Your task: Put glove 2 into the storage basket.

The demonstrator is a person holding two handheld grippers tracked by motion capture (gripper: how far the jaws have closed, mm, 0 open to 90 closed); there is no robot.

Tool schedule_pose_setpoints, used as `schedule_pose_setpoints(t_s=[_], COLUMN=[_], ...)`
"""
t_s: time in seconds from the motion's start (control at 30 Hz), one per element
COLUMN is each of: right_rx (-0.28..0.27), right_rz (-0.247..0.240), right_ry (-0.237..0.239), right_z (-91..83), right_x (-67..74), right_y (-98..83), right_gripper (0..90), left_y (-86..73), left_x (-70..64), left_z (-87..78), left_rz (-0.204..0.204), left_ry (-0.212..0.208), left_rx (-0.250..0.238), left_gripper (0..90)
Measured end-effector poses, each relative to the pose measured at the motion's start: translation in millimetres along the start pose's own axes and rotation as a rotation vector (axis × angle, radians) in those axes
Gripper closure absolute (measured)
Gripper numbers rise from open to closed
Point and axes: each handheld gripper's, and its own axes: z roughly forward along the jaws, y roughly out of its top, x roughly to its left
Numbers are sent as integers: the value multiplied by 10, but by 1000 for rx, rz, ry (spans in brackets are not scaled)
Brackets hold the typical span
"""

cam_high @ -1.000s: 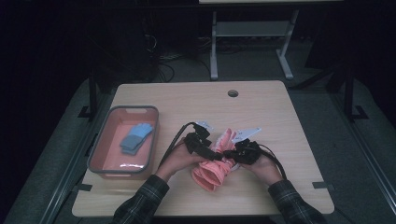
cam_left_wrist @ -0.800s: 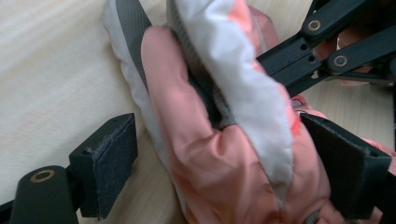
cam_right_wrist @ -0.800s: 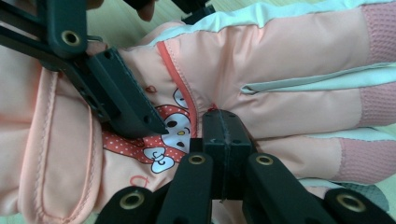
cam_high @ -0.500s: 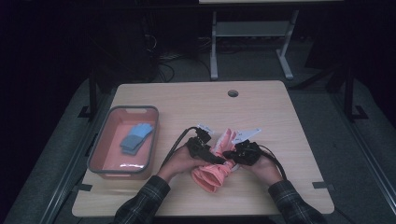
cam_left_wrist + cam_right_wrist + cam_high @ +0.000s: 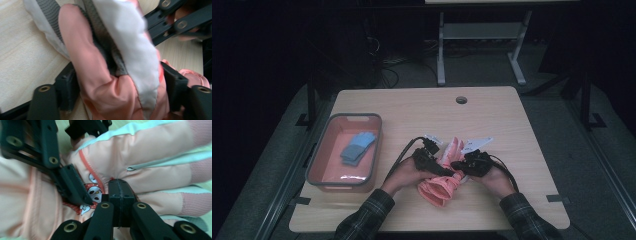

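The left gripper's fingers stand on either side of a pink glove, and they have just been closing on it; the padded fabric bulges between them and the pads look to press into it on both sides. The right gripper's fingers are pressed together, though I cannot tell whether a thin fold of the glove is caught between them. The glove lies near the front edge of the desk, between the person's two hands.

It looks light, soft and puffy, a quilted shell with smooth, slightly slippery pink cloth, white panels, grey trim and ribbed fingertips, plus a small cartoon patch. I'd judge it will squash and slide rather than resist, so the seams, or the bunched cuff, give the surest hold.

Off to the left sits a grey-rimmed tray with a pink floor, holding a blue glove.
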Motion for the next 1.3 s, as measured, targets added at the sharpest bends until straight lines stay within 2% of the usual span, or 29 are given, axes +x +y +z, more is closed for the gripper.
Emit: schedule_pose_setpoints(t_s=[0.03, 0.1, 0.2, 0.3, 0.43, 0.6, 0.77, 0.9, 0.97, 1.03, 1.1, 1.3], right_rx=[-13, -41, -75, -96, -53, -23, -2, 8, 2, 6, 0, -9], right_rz=[11, 20, 31, 61, 99, 130, 151, 143, 164, 158, 172, 190], right_ry=[14, 25, -6, -47, -138, -211, -288, -338, -350, -351, -353, -349], right_z=[-36, -127, -301, -439, -488, -479, -425, -395, -387, -390, -380, -375], right_x=[-24, -53, -73, -121, -199, -262, -352, -388, -406, -433, -454, -489], right_y=[-1, -13, -54, -154, -348, -524, -629, -662, -684, -709, -719, -741], right_gripper=[897, 806, 703, 542, 404, 271, 189, 171, 156, 151, 139, 117], left_y=[-1, -1, 5, 12, 16, 23, 22, 35, 33, 33, 34, 48], left_x=[-1, -4, -13, -11, -20, -55, -79, -103, -101, -101, -114, -152], left_z=[-2, -5, -14, -29, -43, -54, -82, -111, -121, -137, -149, -205], left_rz=[-1, -3, 3, 16, 10, 27, 38, 36, 27, 30, 28, 50], left_ry=[4, 9, 18, 24, 25, 42, 19, 3, -7, -11, -17, -16], left_rx=[-2, -1, 5, 14, 12, 6, -5, -8, -9, -8, -14, -8], left_gripper=[329, 363, 410, 462, 518, 558, 588, 598, 599, 600, 600, 601])
